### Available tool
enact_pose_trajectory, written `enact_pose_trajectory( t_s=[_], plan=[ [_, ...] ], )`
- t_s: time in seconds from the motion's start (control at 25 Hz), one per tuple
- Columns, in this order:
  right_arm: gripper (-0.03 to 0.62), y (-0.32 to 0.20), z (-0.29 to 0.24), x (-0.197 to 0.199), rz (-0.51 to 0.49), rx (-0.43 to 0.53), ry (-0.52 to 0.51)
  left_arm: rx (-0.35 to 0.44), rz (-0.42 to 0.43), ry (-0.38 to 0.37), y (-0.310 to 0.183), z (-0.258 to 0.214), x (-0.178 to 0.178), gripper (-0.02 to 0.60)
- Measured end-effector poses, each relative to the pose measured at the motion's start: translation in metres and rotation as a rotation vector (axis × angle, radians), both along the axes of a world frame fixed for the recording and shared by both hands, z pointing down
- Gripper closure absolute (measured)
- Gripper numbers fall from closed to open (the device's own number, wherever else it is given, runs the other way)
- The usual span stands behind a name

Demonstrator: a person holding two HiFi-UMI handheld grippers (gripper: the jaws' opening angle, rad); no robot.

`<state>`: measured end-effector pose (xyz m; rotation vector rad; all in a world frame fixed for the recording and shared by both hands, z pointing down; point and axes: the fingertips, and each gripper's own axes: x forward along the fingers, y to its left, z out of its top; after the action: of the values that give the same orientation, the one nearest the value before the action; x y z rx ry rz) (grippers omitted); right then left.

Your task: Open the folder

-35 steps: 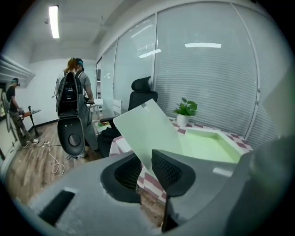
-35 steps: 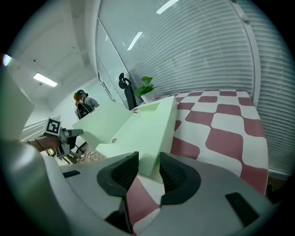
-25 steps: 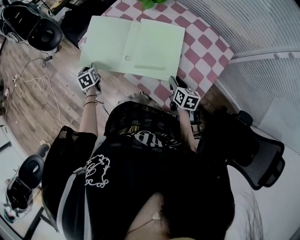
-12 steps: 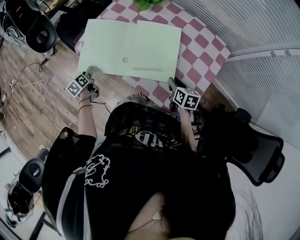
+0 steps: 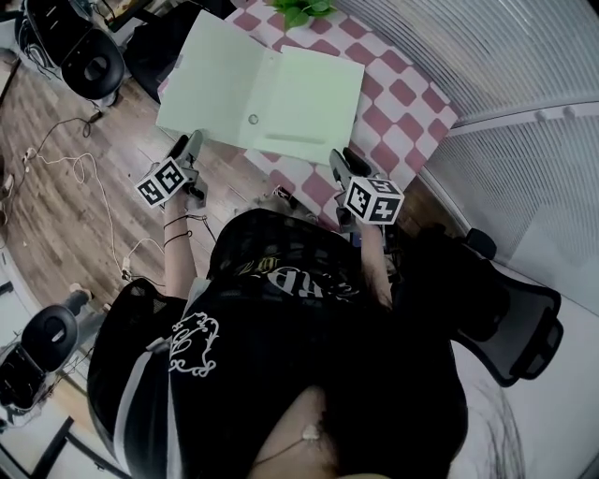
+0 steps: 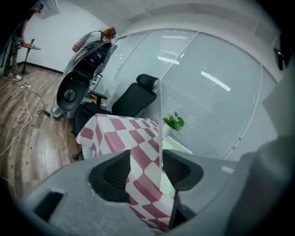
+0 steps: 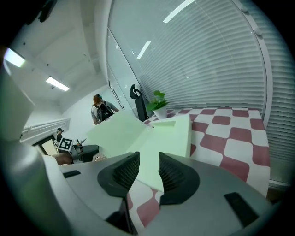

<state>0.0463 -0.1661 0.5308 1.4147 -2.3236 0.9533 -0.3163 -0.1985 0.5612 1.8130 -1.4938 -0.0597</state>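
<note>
Upper centre, red-white checked table [image 5: 404, 92]: pale green card folder [image 5: 281, 89] lies open | L tongs [image 6: 146, 159] just spread, cover edge [image 6: 162, 133] loose between | R tongs [image 7: 149, 161] slightly apart, empty | opening looks done.

A potted plant [image 5: 301, 9] stands on the checked table [image 5: 404, 92] — wooden floor [image 5: 65, 201] beside it.

Even, cool light is given by ceiling strips [image 7: 57, 83], which are mirrored as bright streaks on the glass wall [image 7: 198, 55] behind the folder [image 7: 170, 138]. The folder is rendered pale, almost washed out. Shadows are kept soft and faint. Straight lines are bowed around the folder, and the corners are blacked out. The left gripper [image 6: 145, 159] and right gripper [image 7: 148, 159] are softened close to the lens.
</note>
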Motion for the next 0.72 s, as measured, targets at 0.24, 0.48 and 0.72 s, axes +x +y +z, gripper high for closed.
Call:
enact_pose_trajectory(
  t_s=[0.24, 0.48, 0.72],
  plan=[
    [0.483, 0.014, -0.037, -0.013, -0.070, 0.109, -0.038, 0.044, 0.135, -0.076, 0.025, -0.025, 0.061, 0.368],
    [0.545, 0.046, -0.057, -0.009, -0.101, 0.184, -0.068, 0.132, 0.318, -0.259, 0.055, -0.058, 0.127, 0.368],
    [0.554, 0.082, -0.058, -0.006, -0.181, 0.217, -0.042, 0.247, 0.453, -0.391, 0.095, -0.089, 0.185, 0.370]
  ],
)
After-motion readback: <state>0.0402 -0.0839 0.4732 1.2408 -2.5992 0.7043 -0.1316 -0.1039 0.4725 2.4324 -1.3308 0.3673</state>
